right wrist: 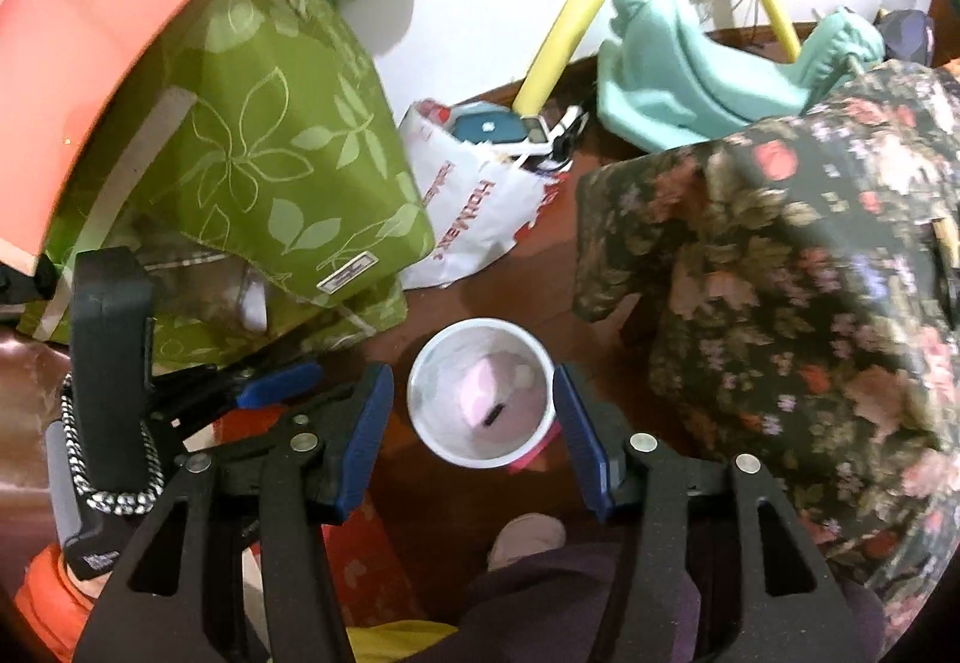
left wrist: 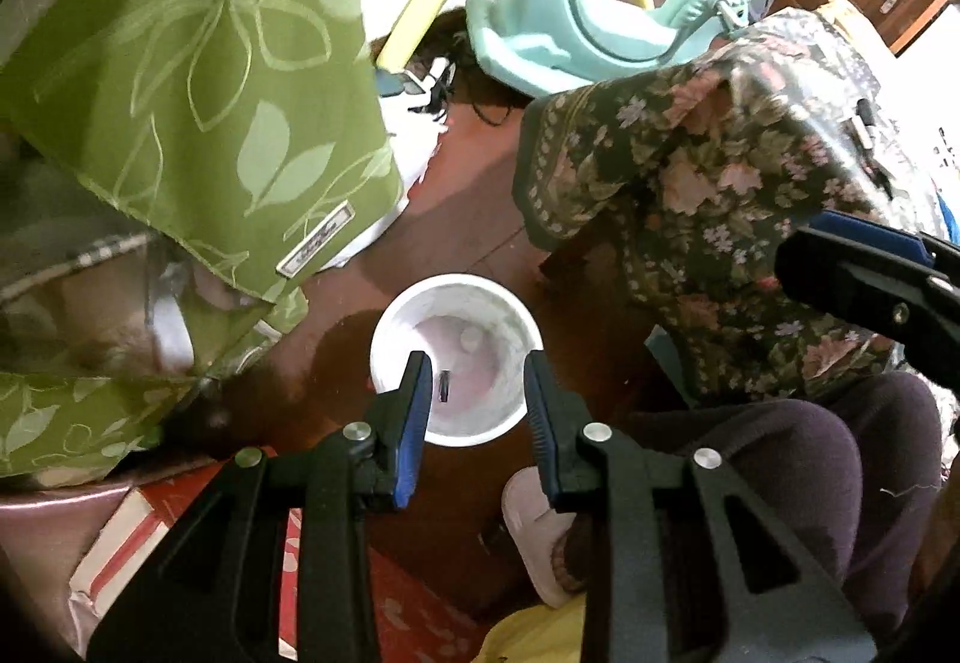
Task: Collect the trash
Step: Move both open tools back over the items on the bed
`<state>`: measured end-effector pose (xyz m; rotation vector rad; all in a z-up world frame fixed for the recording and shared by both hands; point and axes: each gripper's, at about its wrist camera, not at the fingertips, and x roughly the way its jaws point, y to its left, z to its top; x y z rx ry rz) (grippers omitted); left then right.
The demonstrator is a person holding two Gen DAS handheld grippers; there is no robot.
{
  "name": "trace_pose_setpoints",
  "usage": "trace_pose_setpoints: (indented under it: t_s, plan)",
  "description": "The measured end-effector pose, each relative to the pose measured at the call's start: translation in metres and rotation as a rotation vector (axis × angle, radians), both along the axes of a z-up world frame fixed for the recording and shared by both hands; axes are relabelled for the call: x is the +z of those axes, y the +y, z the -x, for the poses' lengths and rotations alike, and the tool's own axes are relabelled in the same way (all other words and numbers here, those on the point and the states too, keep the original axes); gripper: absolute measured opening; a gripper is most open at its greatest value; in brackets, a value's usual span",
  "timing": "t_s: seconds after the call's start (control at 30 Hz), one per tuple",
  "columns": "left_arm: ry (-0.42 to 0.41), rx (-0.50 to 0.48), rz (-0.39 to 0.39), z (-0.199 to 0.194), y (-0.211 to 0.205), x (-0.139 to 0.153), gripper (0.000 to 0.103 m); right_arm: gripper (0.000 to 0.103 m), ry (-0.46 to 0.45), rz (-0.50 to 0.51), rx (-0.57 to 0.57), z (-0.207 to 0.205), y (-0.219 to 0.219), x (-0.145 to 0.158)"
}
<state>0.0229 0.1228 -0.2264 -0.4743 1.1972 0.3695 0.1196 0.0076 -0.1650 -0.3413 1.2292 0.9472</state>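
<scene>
Left wrist view: my left tool hangs open and empty over the white bin; my right tool gapes empty above it too.

A white bin with a pink lining is seen on the reddish-brown floor. A green leaf-patterned bag and a dark floral cloth are shown.

A green leaf-print cushion lay beside a white shopping bag; a floral cloth draped nearby, behind it a mint plastic seat and yellow tube.
</scene>
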Motion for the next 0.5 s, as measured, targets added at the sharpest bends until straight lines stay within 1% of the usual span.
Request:
trace_pose_setpoints:
  t_s: [0.27, 0.5]
  plan:
    - [-0.067, -0.053, -0.043, -0.022, -0.032, 0.04, 0.03, 0.052, -0.07, -0.074, -0.086, -0.019, -0.047, 0.036]
    - [-0.134, -0.123, -0.071, -0.064, -0.073, 0.075, 0.03, 0.052, -0.14, -0.115, -0.185, -0.048, -0.1, 0.065]
